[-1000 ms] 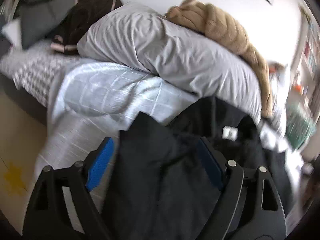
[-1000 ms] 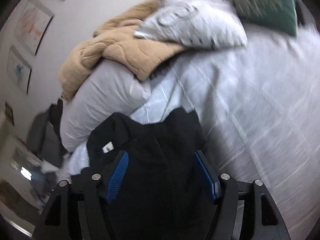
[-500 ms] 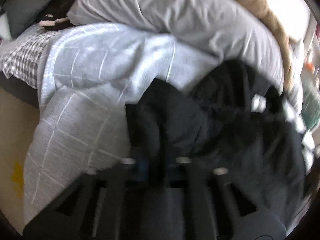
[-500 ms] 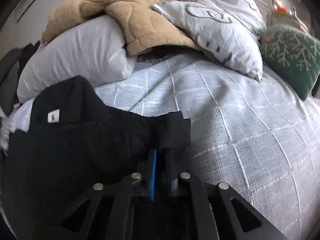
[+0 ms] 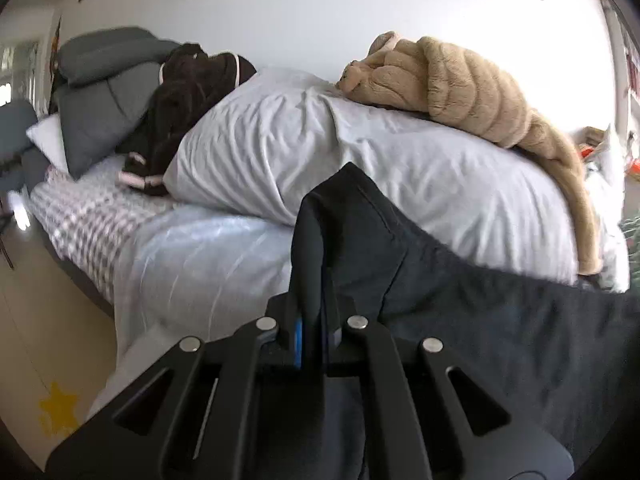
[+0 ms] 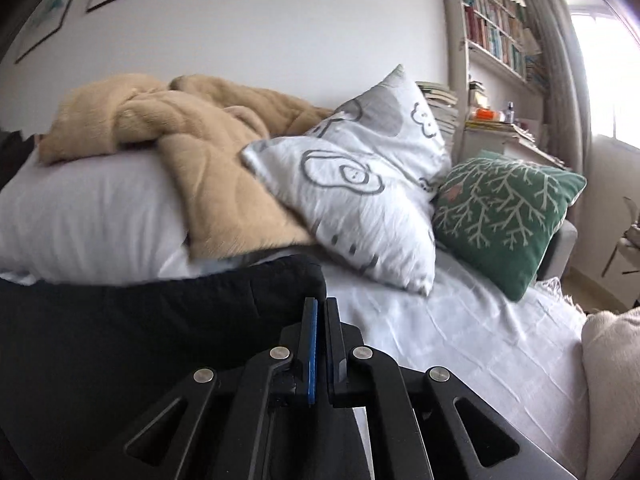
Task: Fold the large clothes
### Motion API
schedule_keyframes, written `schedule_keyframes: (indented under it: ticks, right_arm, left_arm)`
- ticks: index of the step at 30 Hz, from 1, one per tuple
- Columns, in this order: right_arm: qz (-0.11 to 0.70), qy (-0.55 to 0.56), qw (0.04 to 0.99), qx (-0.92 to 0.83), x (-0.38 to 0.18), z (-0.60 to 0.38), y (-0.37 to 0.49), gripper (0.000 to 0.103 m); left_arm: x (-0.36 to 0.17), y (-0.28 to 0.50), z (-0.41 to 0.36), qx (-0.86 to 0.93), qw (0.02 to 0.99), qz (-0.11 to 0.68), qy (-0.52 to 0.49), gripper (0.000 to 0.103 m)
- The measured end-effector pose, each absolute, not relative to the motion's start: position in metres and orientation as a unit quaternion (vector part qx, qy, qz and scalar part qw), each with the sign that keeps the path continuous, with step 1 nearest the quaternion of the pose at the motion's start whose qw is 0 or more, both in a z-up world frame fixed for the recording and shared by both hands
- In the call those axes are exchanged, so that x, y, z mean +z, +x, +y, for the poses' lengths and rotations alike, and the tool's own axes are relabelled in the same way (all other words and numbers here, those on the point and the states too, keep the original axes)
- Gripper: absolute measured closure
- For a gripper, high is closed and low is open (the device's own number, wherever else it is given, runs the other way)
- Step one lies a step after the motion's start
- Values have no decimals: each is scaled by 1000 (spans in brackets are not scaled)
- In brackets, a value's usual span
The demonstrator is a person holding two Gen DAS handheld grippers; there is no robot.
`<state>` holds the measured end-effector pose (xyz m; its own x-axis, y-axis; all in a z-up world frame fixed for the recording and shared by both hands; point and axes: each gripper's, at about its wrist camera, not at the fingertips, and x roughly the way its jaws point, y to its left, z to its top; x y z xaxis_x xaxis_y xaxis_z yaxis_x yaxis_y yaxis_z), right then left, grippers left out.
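A large black garment (image 5: 460,304) is held up over the bed between both grippers. My left gripper (image 5: 316,312) is shut on one corner of it, and the cloth stands up in a peak above the jaws. My right gripper (image 6: 320,312) is shut on the other corner of the black garment (image 6: 140,320), which stretches away to the left. The lower part of the garment is hidden behind the gripper bodies.
The bed has a pale grey checked cover (image 6: 460,332). A white duvet roll (image 5: 380,172) with a tan fleece blanket (image 5: 472,88) lies at the back. A printed pillow (image 6: 360,192) and green cushion (image 6: 500,216) lie right. Dark clothes (image 5: 180,96) and grey pillows (image 5: 104,92) lie left.
Both grippers have closed on the black garment's corners and lifted it off the bed. The garment now hangs stretched between them, and both views have tilted up toward the wall.
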<state>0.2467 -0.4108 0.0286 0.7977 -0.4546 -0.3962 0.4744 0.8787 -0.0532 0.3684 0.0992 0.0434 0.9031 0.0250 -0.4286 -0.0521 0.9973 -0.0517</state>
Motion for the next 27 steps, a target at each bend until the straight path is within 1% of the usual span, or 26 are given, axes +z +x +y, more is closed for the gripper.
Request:
schedule_keyframes:
  ticks: [2,4,6,9,13,14,15,16,17,18,19,20,21,22,23,27]
  right_arm:
    - [215,15,943,-255,22,-413,270,100]
    - [248,-19,932,-263,1,-410,302,100]
    - [311,-55,913,-258,-39,-404,336,100]
    - [404,-61,880,-241,-89,-407,370,101]
    - [404,-98,873,-257,-93,-400,377,101]
    - [404,-103,871,-260,-94,-399,378,101]
    - [405,-110,868,-264,-93,-398,377,101]
    - [408,-118,865,-268,-91,-395,376,101]
    - [412,-129,859,-275,-90,-392,374,100]
    - [414,-134,856,-278,-84,-389,368,98]
    - [412,-128,860,-271,-74,-384,358,90]
    - [409,-122,865,-263,-65,-380,350,74]
    - [400,-115,877,-242,-53,-373,336,65]
    - [392,-111,884,-228,-43,-366,324,51]
    - [384,-107,893,-211,-31,-358,305,48]
    - [385,-90,901,-178,-5,-334,254,46]
  left_arm:
    - [30,395,90,44,973,227,-5,95]
    - [7,415,84,59,967,247,12,95]
    - [-38,442,85,76,951,299,22,94]
    - [-82,462,88,70,928,367,8,94]
    - [-81,462,79,88,927,361,46,94]
    - [-80,462,78,92,926,362,51,92]
    - [-79,461,78,100,925,363,58,86]
    - [-79,461,74,107,923,364,65,73]
    - [-74,457,69,120,917,372,83,64]
    - [-70,453,67,112,915,378,88,53]
    - [-65,447,67,93,916,381,84,47]
    - [-57,435,67,67,920,381,72,44]
    - [-48,422,67,45,922,381,58,35]
    - [-43,413,68,30,922,383,46,23]
    - [-34,396,69,10,922,386,26,20]
    - [-11,337,71,-20,920,392,-10,19]
